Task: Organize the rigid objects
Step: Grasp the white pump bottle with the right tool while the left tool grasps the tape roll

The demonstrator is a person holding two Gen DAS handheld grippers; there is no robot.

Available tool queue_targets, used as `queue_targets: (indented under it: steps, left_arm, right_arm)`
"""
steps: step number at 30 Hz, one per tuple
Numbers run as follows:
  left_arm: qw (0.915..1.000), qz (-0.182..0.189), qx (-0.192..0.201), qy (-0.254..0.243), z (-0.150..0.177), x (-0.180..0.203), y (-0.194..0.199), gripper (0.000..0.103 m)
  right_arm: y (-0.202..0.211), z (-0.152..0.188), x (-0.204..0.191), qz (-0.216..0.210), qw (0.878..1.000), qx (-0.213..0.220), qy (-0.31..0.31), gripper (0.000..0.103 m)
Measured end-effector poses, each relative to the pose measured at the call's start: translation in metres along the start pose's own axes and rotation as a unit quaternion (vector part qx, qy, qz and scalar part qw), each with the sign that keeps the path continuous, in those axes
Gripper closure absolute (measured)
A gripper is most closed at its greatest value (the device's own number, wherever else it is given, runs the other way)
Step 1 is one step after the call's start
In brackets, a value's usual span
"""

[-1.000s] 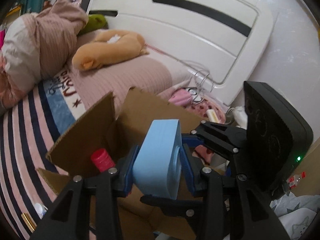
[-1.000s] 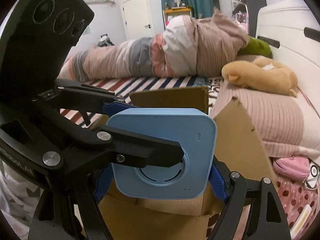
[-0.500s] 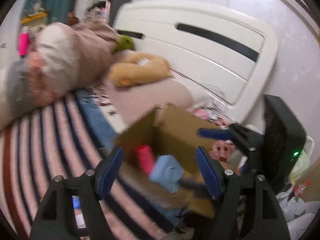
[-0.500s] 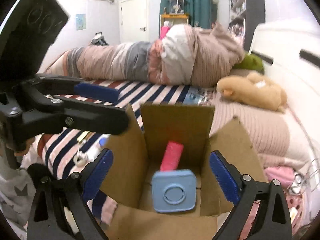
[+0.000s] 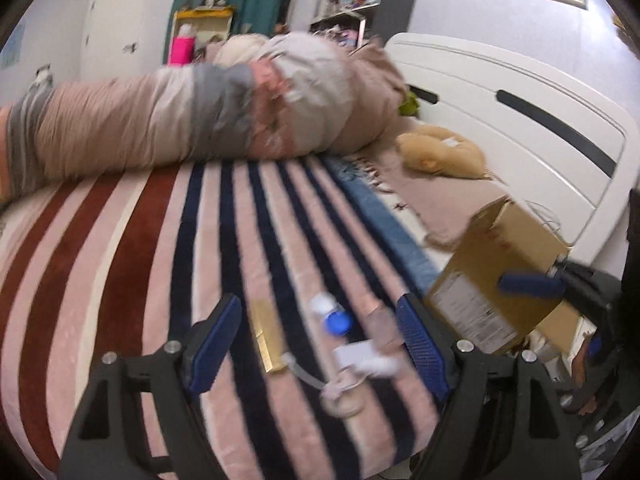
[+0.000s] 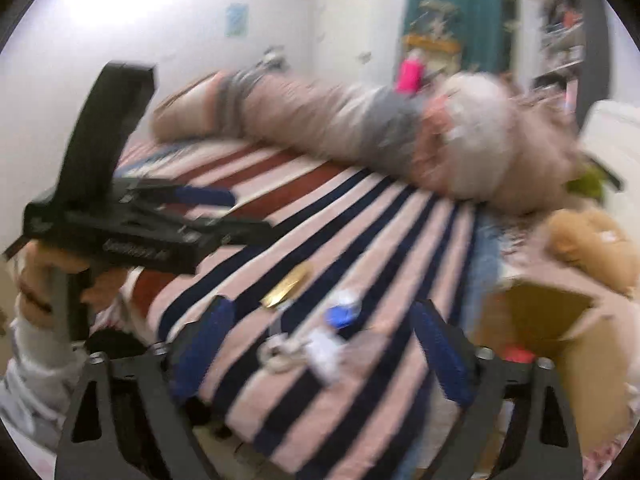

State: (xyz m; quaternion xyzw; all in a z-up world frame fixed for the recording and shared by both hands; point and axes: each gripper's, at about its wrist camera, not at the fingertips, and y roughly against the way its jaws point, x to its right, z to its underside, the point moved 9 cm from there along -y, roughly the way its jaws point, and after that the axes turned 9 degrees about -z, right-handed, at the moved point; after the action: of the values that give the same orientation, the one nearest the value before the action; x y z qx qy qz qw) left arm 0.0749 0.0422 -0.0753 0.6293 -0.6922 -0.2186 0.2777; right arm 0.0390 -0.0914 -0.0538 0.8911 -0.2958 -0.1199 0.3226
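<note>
We held our left claw (image 5: 318,346) wide open and empty over the plush striped blanket (image 5: 140,280), its blue ribbed pads (image 5: 214,344) well apart. Between and just ahead of the pads lay a flat, shiny gold bar (image 5: 267,336), then a small blue round cap (image 5: 338,323) on a blurred clear bottle, then a white blocky piece (image 5: 354,354) with a coiled cord (image 5: 340,392) beside it. Farther right stood the brown cardboard box (image 5: 496,284), matte and creased, at the bed's edge. Our right claw (image 6: 320,356) was likewise spread open, gripping nothing, with the same small things lying between its pads and the open box (image 6: 556,320) to its right, something red (image 6: 516,354) inside it.
</note>
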Motion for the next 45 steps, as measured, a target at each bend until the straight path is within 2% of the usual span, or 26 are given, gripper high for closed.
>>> queue_targets:
  steps: [2, 6, 8, 10, 12, 15, 18, 21, 24, 27, 29, 37, 41, 45]
  left_arm:
    - [0.9999, 0.004, -0.012, 0.01, 0.018, -0.013, -0.015, 0.026]
    - [0.9986, 0.03, -0.041, 0.018, 0.053, -0.021, -0.04, 0.026]
    - [0.9977, 0.034, -0.058, 0.01, 0.067, -0.019, -0.051, 0.026]
    - [0.9966, 0.039, -0.072, 0.003, 0.08, -0.014, -0.058, 0.026]
    - [0.9948, 0.063, -0.081, 0.002, 0.087, -0.006, -0.061, 0.026]
    - [0.99, 0.099, -0.1, -0.013, 0.099, 0.013, -0.067, 0.026]
    - [0.9852, 0.113, -0.124, -0.032, 0.115, 0.03, -0.075, 0.026]
    - [0.9873, 0.1, -0.116, -0.041, 0.118, 0.038, -0.078, 0.029]
    - [0.9894, 0.086, -0.11, -0.04, 0.116, 0.042, -0.084, 0.035]
    - [0.9912, 0.069, -0.1, -0.052, 0.115, 0.048, -0.088, 0.046]
    - [0.9909, 0.077, -0.097, -0.052, 0.115, 0.053, -0.088, 0.061]
    - [0.9931, 0.059, -0.085, -0.056, 0.115, 0.049, -0.082, 0.062]
    - [0.9942, 0.045, -0.083, -0.051, 0.115, 0.038, -0.076, 0.062]
    - [0.9954, 0.011, -0.084, -0.045, 0.116, 0.015, -0.068, 0.061]
  right_arm:
    - [-0.034, 0.016, -0.006, -0.019, 0.999, -0.044, -0.008, 0.043]
    - [-0.085, 0.059, 0.003, -0.009, 0.992, -0.118, -0.031, 0.06]
    - [-0.101, 0.075, 0.015, 0.015, 0.989, -0.143, -0.03, 0.068]
    - [-0.112, 0.087, 0.027, 0.041, 0.986, -0.16, -0.024, 0.068]
    - [-0.118, 0.092, 0.035, 0.058, 0.984, -0.166, -0.018, 0.068]
    - [-0.124, 0.095, 0.039, 0.051, 0.984, -0.169, -0.008, 0.068]
    - [-0.127, 0.093, 0.038, 0.047, 0.984, -0.169, -0.009, 0.071]
    - [-0.117, 0.093, 0.034, 0.052, 0.986, -0.16, -0.018, 0.076]
    - [-0.101, 0.096, 0.032, 0.051, 0.985, -0.155, -0.056, 0.077]
    - [-0.092, 0.104, 0.031, 0.049, 0.983, -0.156, -0.077, 0.079]
    - [-0.088, 0.109, 0.032, 0.058, 0.983, -0.155, -0.079, 0.083]
    - [-0.086, 0.11, 0.04, 0.04, 0.986, -0.107, -0.119, 0.083]
    - [-0.082, 0.107, 0.037, 0.025, 0.987, -0.107, -0.12, 0.083]
    - [-0.077, 0.103, 0.037, 0.024, 0.984, -0.128, -0.121, 0.083]
